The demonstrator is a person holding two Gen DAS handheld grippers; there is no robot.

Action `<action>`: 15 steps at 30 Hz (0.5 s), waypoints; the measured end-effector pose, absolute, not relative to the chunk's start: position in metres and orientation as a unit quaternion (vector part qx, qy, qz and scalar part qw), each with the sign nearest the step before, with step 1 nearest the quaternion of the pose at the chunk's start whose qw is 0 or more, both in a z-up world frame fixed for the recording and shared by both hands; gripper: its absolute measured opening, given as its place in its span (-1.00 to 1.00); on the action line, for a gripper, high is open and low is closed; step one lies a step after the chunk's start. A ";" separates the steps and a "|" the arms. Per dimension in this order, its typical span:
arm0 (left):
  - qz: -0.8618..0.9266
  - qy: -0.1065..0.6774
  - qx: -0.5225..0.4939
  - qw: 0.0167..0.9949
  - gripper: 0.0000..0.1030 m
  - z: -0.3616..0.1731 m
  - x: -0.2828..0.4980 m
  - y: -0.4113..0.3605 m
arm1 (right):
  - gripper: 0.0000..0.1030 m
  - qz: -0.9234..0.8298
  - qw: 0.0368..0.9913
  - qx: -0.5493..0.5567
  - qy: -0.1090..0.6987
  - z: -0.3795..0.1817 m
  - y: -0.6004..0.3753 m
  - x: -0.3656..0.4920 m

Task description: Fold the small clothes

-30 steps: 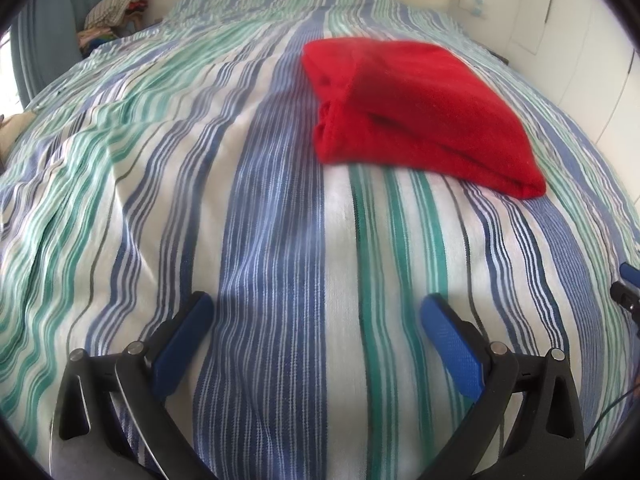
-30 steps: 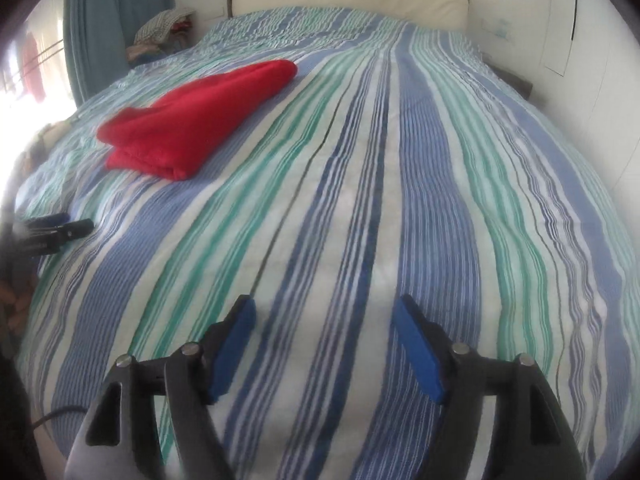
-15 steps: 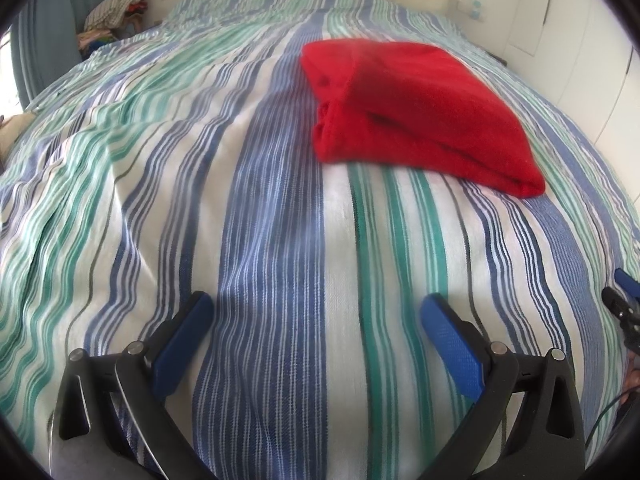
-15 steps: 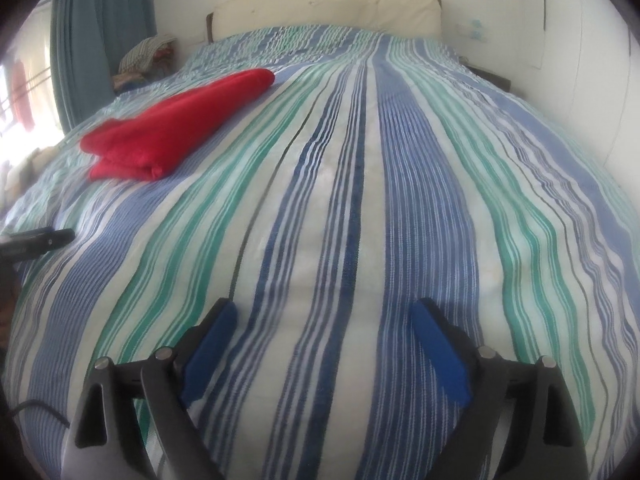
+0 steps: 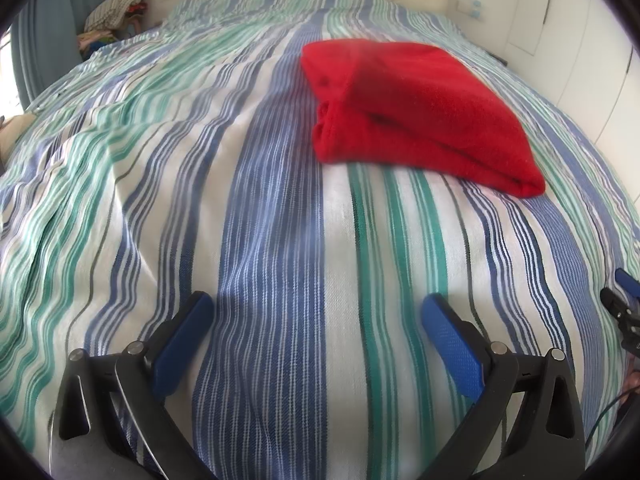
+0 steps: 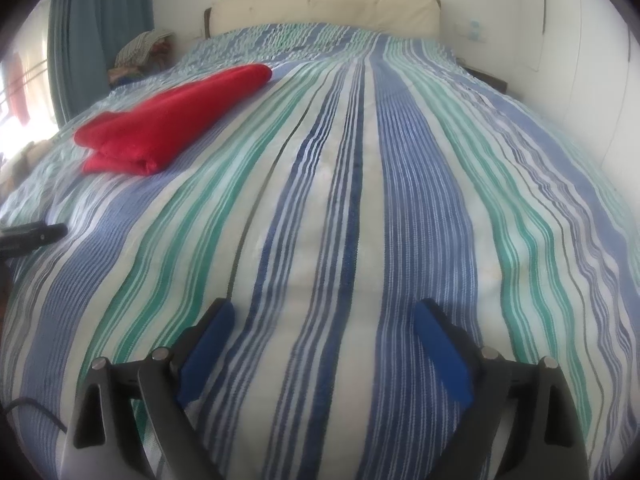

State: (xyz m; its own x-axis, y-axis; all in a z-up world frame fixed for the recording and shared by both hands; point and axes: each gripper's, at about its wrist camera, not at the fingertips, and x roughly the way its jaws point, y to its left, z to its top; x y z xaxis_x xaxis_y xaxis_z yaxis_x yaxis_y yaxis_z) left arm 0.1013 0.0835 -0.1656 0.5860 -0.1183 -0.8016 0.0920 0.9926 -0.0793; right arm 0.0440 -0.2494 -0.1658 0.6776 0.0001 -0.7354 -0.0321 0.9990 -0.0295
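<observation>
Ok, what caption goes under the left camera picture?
Folded red cloth on the striped bed, open left hand-held gripper empty.

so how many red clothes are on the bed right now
1: a folded red garment lying on the striped bedspread, ahead of both open grippers and touched by neither. The clothes pile beside the bed's far corner is too small to sort by colour.

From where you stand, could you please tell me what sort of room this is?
Most likely a bedroom: a bed with a striped bedspread, a cream headboard against the wall, and a folded red garment lying on the cover.
</observation>
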 end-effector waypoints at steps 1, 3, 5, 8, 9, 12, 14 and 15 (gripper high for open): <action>-0.059 0.451 -0.015 0.890 0.99 -0.166 0.101 0.083 | 0.77 0.008 0.916 -0.020 0.402 -0.166 -0.249 0.044; -0.059 0.451 -0.014 0.890 0.99 -0.166 0.101 0.083 | 0.78 0.007 0.915 -0.021 0.402 -0.166 -0.249 0.044; -0.059 0.451 -0.014 0.890 0.99 -0.166 0.101 0.083 | 0.78 0.004 0.915 -0.023 0.402 -0.166 -0.248 0.044; -0.059 0.451 -0.015 0.891 0.99 -0.166 0.101 0.083 | 0.79 -0.001 0.914 -0.027 0.405 -0.167 -0.247 0.045; -0.059 0.451 -0.014 0.890 0.99 -0.166 0.102 0.083 | 0.80 -0.004 0.913 -0.029 0.406 -0.167 -0.247 0.045; -0.059 0.451 -0.014 0.890 0.99 -0.166 0.102 0.083 | 0.83 -0.011 0.912 -0.033 0.410 -0.167 -0.245 0.047; -0.059 0.451 -0.014 0.890 0.99 -0.166 0.102 0.083 | 0.85 -0.013 0.911 -0.034 0.411 -0.167 -0.245 0.048; -0.059 0.451 -0.014 0.890 0.99 -0.166 0.102 0.083 | 0.85 -0.014 0.911 -0.035 0.411 -0.167 -0.245 0.048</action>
State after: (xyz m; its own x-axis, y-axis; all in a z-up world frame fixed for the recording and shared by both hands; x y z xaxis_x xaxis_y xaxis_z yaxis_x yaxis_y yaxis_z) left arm 0.1018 0.0829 -0.1656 0.5861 -0.1180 -0.8016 0.0923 0.9926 -0.0787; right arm 0.0478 -0.2447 -0.1674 0.6609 -0.0549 -0.7484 -0.0025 0.9971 -0.0754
